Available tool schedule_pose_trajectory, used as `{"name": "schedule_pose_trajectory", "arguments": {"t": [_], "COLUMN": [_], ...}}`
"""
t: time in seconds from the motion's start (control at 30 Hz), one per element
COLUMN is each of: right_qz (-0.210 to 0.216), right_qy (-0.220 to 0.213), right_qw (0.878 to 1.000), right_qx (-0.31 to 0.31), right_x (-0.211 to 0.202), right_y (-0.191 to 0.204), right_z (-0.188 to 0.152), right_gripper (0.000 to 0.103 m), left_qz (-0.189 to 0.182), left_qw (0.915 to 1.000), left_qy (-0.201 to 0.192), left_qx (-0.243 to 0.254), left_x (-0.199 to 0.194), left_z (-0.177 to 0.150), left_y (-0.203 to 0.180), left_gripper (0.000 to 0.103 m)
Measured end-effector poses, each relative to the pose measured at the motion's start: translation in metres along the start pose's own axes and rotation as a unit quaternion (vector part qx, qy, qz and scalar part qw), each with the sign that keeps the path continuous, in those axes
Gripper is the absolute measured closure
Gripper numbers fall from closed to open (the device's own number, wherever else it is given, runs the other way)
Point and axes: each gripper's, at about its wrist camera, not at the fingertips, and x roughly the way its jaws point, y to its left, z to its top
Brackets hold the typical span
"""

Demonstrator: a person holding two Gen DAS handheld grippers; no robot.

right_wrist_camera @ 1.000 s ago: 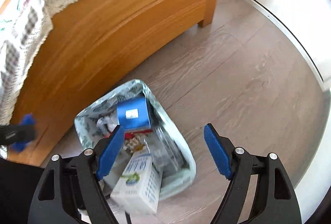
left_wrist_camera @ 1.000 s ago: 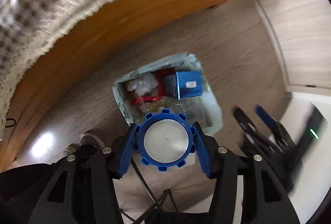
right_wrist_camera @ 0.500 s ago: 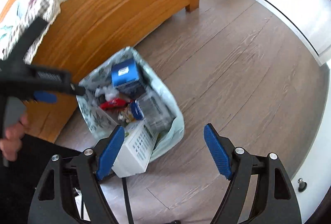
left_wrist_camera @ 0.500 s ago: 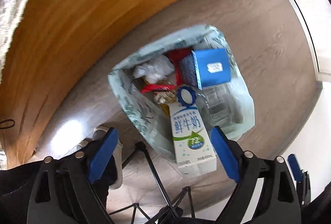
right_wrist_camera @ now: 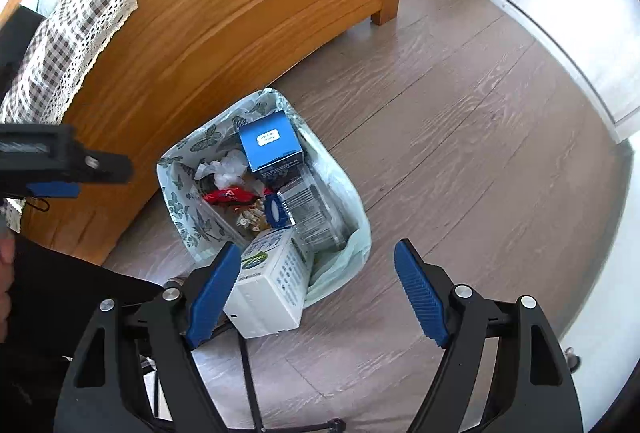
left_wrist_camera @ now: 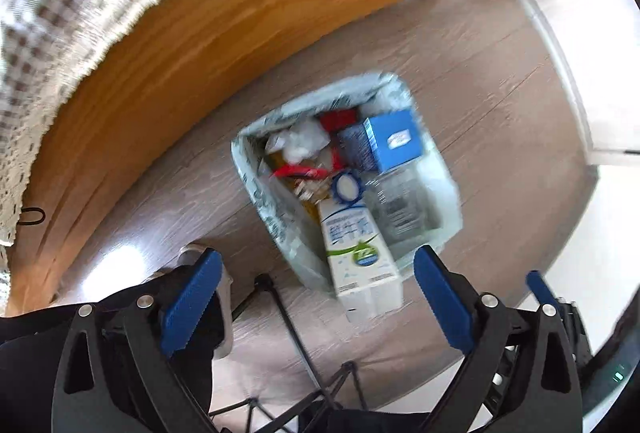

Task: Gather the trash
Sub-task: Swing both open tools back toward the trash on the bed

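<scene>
**Carton dropped in bin, sticking out past the rim**

Hovering above the trash bin on the wood floor, beside the bed frame. Left gripper pointing straight down, jaws opening to full spread, nothing between them. Right gripper off to the side, jaws spread wide, empty.

Milk carton lying tilted in the bin, blue cap pointing inward, base end poking out over the near rim and the liner bag. Sharing the bin with a blue box, a clear plastic container, a red wrapper and crumpled white paper.

Risks, judging from here:
- Carton looking top-heavy on the rim; possibly tipping out onto the floor if bumped, or pulling the liner down.
- Bin looking near full; adding more likely pushing items over the edge.
- Black stand legs crossing just below the bin; possibly snagging a lowering gripper.
- Left view blurring, so exact contact at the rim hard telling.
</scene>
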Motion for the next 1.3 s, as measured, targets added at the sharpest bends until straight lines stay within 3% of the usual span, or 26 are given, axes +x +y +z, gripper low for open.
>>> {"name": "schedule_pose_trajectory", "arguments": {"t": [0.27, 0.43, 0.57, 0.7, 0.87, 1.0, 1.07, 1.2, 1.3], "right_qz": [-0.029, -0.026, -0.026, 0.009, 0.037, 0.061, 0.077, 0.091, 0.089], "right_qy": [-0.05, -0.112, -0.158, -0.189, -0.211, -0.211, -0.203, -0.192, -0.181], "right_qw": [0.997, 0.991, 0.981, 0.969, 0.946, 0.927, 0.919, 0.912, 0.909], "right_qx": [-0.044, -0.073, -0.11, -0.159, -0.243, -0.305, -0.329, -0.35, -0.364], "right_x": [-0.055, -0.1, -0.129, -0.151, -0.158, -0.141, -0.125, -0.09, -0.058], "right_y": [0.043, 0.084, 0.129, 0.181, 0.267, 0.345, 0.386, 0.46, 0.512], "right_z": [0.032, 0.062, 0.091, 0.119, 0.143, 0.158, 0.166, 0.183, 0.195], "right_gripper": [0.027, 0.027, 0.027, 0.027, 0.027, 0.027, 0.027, 0.034, 0.034], "left_qz": [-0.08, -0.077, -0.078, -0.077, -0.073, -0.086, -0.093, -0.13, -0.129], "left_qw": [0.9915, 0.9791, 0.969, 0.9552, 0.9395, 0.9182, 0.9134, 0.894, 0.8827], "left_qy": [-0.102, -0.188, -0.234, -0.286, -0.324, -0.351, -0.342, -0.336, -0.338], "left_qx": [-0.012, -0.001, 0.006, -0.008, -0.082, -0.163, -0.2, -0.266, -0.3], "left_x": [-0.091, -0.142, -0.175, -0.208, -0.23, -0.231, -0.222, -0.219, -0.22], "left_z": [0.0, 0.0, 0.0, 0.002, 0.018, 0.027, 0.031, 0.025, 0.019], "left_y": [0.042, 0.079, 0.12, 0.178, 0.276, 0.366, 0.407, 0.478, 0.508], "left_gripper": [0.01, 0.01, 0.01, 0.01, 0.01, 0.01, 0.01, 0.01, 0.01]}}
